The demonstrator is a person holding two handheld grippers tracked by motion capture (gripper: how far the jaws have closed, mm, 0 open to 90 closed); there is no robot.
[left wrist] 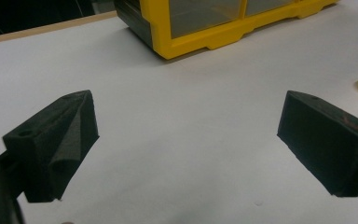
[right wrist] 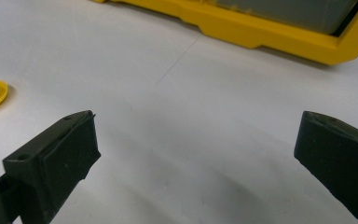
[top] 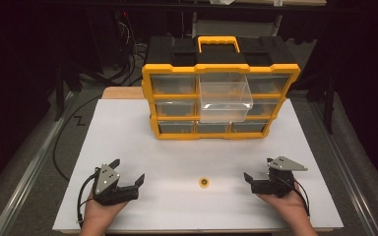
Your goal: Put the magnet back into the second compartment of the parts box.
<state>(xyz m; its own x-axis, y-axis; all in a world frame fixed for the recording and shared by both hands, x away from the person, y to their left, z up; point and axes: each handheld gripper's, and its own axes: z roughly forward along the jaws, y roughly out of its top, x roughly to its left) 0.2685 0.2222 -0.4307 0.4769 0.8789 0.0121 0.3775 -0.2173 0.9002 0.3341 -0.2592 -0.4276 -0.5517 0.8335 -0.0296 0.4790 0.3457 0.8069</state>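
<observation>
Two grippers rest near tabletop front edge | left gripper point(top: 129, 172) jaws spread, empty | right gripper point(top: 259, 169) jaws spread, empty | yellow disc point(top: 204, 183) lies between them, touching neither, nearer the right

Left gripper point(top: 128, 178): black body, grey three-cornered top plate with screws, black trailing cable, blocky black foam-like jaws. Right gripper point(top: 257, 173): same black build, grey plate, black cable. Hands bare, no sleeves.
</observation>
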